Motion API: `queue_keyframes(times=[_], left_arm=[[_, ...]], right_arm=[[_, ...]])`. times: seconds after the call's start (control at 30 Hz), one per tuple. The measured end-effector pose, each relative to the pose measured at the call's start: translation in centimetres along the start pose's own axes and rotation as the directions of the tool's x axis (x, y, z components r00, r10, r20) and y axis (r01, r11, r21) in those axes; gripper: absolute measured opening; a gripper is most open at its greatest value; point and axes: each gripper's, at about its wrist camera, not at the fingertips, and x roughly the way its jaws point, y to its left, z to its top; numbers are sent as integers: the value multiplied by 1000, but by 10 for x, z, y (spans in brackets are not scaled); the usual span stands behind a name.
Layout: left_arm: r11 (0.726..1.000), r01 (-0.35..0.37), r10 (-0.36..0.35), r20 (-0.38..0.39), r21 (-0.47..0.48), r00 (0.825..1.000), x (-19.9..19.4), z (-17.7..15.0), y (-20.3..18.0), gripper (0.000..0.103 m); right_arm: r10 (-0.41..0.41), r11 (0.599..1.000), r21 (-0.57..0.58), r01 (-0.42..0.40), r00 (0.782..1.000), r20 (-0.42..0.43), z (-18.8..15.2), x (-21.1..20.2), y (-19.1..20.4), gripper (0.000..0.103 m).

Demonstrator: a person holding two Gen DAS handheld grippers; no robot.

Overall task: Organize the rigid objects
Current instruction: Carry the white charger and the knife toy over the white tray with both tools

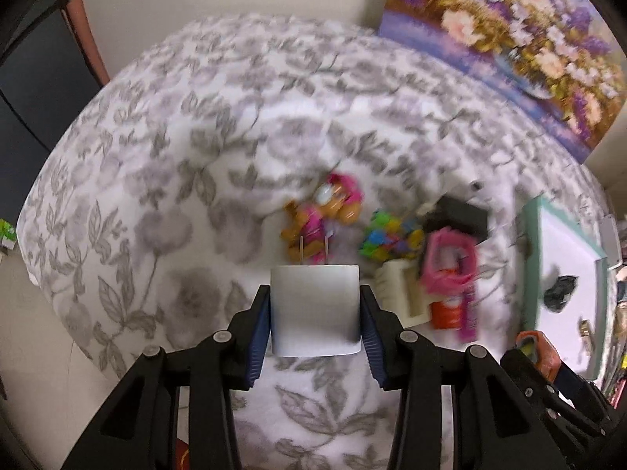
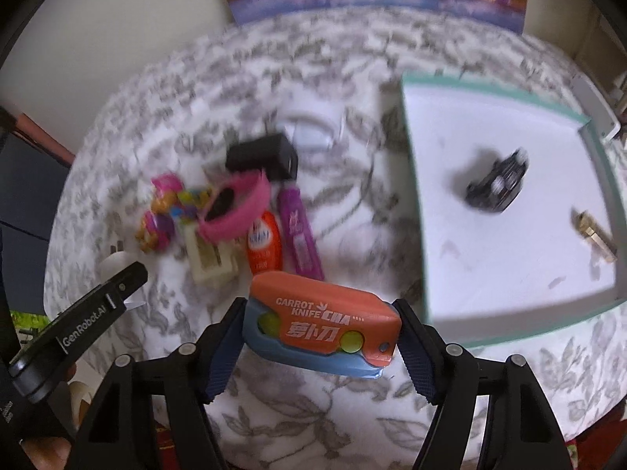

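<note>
Gripping a white plug adapter (image 1: pixel 315 309) with its pads pressed on both sides, the left claw (image 1: pixel 315 331) hangs above the floral-clothed desk (image 1: pixel 156 156), left of the toy pile (image 1: pixel 392 243). The right claw (image 2: pixel 321 337) clamps an orange-and-blue carrot knife toy (image 2: pixel 325 323), just left of the white tray (image 2: pixel 490 235) and nearer than the pile.

A home: floral bedspread (image 1: pixel 196 156); flower painting (image 1: pixel 509 39) against wall.

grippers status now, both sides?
Left gripper: shut on the white plug adapter.
Right gripper: shut on the orange carrot knife toy.
</note>
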Motion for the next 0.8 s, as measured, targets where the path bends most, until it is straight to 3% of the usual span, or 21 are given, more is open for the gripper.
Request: queue_keyframes(times=[0.23,0.47,0.8], left_arm=[[994,65,-69,45,85,997,-33,11,-43,44],[967,89,-99,30,239,995,-46,6,-115,45],[910,164,-153,-61,382,986,-35,-23,-215,45]], right_arm=[[-28,996,81,22,997,78,15,-19,-32,75],[-90,973,221,68,992,94,28,-32,-99,75],[-190,899,413,148,980,63,22,-43,-204,75]])
